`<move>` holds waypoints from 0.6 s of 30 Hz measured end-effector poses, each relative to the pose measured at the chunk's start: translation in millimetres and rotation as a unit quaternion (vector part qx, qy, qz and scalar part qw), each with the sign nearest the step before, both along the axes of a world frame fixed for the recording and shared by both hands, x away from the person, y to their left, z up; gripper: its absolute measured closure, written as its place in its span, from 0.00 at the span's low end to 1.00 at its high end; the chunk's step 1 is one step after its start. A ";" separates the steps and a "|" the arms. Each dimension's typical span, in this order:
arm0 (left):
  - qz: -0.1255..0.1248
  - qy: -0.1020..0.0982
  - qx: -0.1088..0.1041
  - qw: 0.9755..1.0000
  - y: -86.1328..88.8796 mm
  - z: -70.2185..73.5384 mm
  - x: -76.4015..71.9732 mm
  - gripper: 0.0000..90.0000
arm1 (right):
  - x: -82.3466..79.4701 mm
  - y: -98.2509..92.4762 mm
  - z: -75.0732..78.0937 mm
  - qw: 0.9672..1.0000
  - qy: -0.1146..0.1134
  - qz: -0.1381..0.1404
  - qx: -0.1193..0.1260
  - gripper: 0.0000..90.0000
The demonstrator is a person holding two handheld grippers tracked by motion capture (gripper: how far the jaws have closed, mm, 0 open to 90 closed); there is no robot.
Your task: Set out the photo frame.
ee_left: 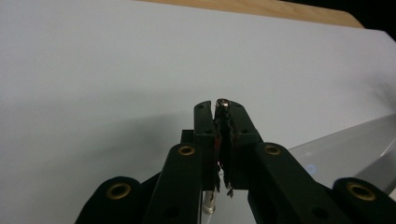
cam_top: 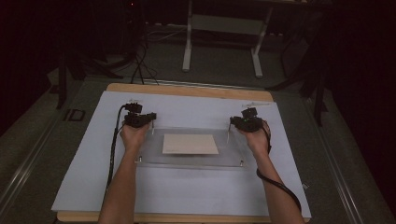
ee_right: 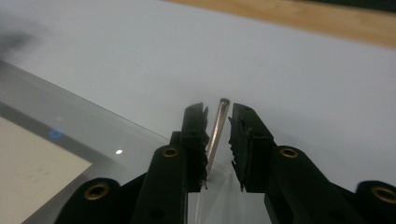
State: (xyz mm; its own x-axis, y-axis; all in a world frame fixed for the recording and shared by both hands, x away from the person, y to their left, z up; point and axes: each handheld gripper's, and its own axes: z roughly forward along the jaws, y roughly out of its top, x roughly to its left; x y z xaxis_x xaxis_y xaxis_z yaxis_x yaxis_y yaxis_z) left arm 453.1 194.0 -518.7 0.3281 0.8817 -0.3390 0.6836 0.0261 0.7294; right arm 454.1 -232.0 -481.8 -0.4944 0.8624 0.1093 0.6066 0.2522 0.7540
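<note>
Clear plate (cam_top: 191, 158) mid-table on white sheet (cam_top: 84, 186), card (cam_top: 190, 144) beneath; left gripper (ee_left: 223, 108) pinching far-left corner pin (ee_left: 222, 102), right gripper (ee_right: 219, 114) spread around far-right pin (ee_right: 215, 135), not clamped; near two pins untouched, so likely early going.

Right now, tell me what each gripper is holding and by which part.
The left gripper is shut on a metal pin, just below its top end. The right gripper holds nothing; another pin stands between its open jaws.
</note>
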 end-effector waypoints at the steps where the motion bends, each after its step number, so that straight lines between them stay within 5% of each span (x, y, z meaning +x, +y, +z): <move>1: 0.001 0.000 -0.001 1.000 0.0 0.0 0.0 0.95 | -3.0 -0.5 4.6 1.000 -0.004 0.001 0.000 0.83; 11: 0.004 0.001 -0.012 1.000 1.0 -1.5 0.0 0.94 | -33.2 10.1 25.0 0.998 -0.019 0.053 0.014 0.85; 18: 0.005 0.004 -0.016 1.000 1.5 -1.8 0.1 0.94 | -63.9 23.4 37.6 0.994 -0.027 0.106 0.020 0.85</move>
State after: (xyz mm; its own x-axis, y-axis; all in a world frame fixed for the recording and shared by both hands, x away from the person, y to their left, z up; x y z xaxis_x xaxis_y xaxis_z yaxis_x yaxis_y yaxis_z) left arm 453.2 195.5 -520.5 0.3166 0.8737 -0.3693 0.6885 0.0561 0.7231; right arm 390.2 -208.5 -444.2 -0.6701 0.7340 0.1101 0.5021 0.3390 0.7956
